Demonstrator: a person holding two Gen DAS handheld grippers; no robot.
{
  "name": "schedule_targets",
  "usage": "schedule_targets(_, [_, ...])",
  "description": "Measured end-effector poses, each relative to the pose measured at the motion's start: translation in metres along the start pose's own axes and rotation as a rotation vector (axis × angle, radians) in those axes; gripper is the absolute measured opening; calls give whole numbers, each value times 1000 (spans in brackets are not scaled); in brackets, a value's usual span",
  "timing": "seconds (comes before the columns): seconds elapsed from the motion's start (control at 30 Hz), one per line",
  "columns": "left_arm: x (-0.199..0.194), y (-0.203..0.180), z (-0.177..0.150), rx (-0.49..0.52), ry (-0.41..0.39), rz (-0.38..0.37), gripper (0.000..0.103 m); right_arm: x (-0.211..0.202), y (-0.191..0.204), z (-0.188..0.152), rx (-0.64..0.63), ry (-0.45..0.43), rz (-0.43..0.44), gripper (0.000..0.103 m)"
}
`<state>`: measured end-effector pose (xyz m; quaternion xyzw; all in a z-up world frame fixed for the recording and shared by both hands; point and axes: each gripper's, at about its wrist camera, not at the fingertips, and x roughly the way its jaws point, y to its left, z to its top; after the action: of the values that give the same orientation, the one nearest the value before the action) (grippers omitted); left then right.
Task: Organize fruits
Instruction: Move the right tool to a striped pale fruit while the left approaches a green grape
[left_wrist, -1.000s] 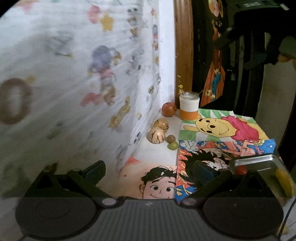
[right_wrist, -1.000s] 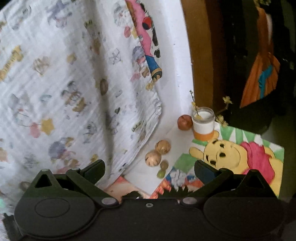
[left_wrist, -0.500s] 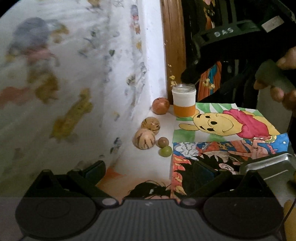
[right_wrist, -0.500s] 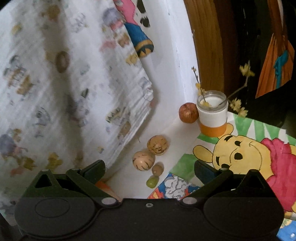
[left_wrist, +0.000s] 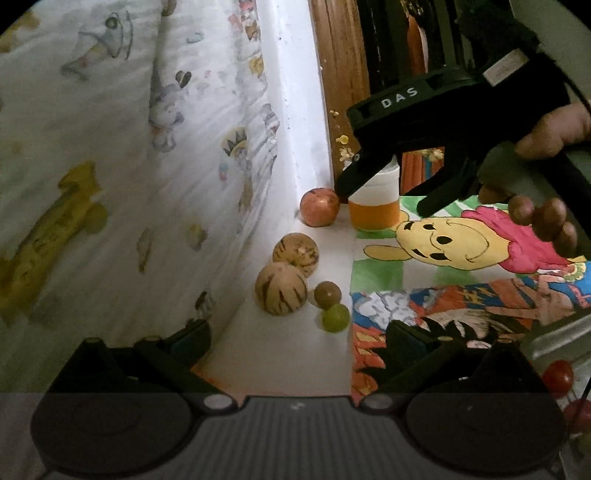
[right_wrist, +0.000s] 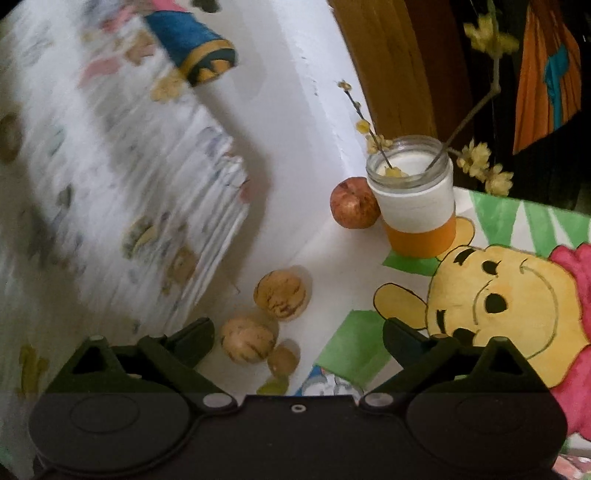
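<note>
Fruits lie along the white ledge by the wall: a red apple (left_wrist: 320, 212) (right_wrist: 354, 208), two striped tan fruits (left_wrist: 296, 254) (left_wrist: 280, 288) (right_wrist: 280, 294) (right_wrist: 248, 339), a small brown fruit (left_wrist: 327, 294) (right_wrist: 283, 359) and a green grape (left_wrist: 335, 318) (right_wrist: 274, 386). My left gripper (left_wrist: 299, 338) is open and empty, just short of the grape. My right gripper (right_wrist: 298, 338) is open and empty above the striped fruits; in the left wrist view it (left_wrist: 384, 195) hovers near the apple and jar.
A glass jar (left_wrist: 375, 201) (right_wrist: 415, 201) with dried flower sprigs stands beside the apple. A printed cloth (left_wrist: 129, 166) hangs at left. Cartoon paper mats (left_wrist: 461, 266) (right_wrist: 517, 295) cover the table. A metal tray (left_wrist: 557, 332) holding red fruits (left_wrist: 557, 376) sits at right.
Both grippers have moved forward and down toward the row of fruits. The right gripper has come into the left wrist view, over the jar and apple.
</note>
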<state>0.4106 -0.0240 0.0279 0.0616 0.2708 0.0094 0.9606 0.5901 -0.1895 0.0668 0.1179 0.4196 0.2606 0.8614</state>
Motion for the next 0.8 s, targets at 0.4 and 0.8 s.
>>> schedule_targets(0.4, [28,0,2,-13,-5,17,103,45,-18,25,77,32,40,91])
schedule_targets(0.8, [43,10,6,-62,-49,14,103,86,-23,33,162,74,110,86])
